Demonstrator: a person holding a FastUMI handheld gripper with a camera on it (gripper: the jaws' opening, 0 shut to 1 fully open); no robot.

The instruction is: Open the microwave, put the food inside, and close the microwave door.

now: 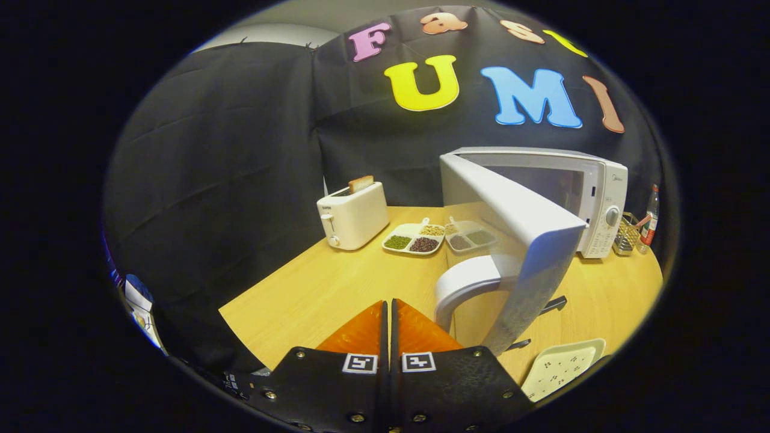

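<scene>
A white microwave [601, 198] stands on the wooden table [313, 294] to the right, its door [529, 240] swung wide open toward me. The door's curved white handle [466, 282] sits just ahead and to the right of my fingers. A white divided tray of beans and grains [415, 239] lies on the table beyond the fingers, left of the microwave; the glossy door mirrors it. My gripper [388, 307] is shut with nothing between its fingers, hovering over the table's near edge.
A white toaster [353, 216] with a slice of bread in it stands at the back left of the table. A wire basket [627, 234] and a bottle [649, 219] stand right of the microwave. A pale dotted plate [562, 368] lies near the front right.
</scene>
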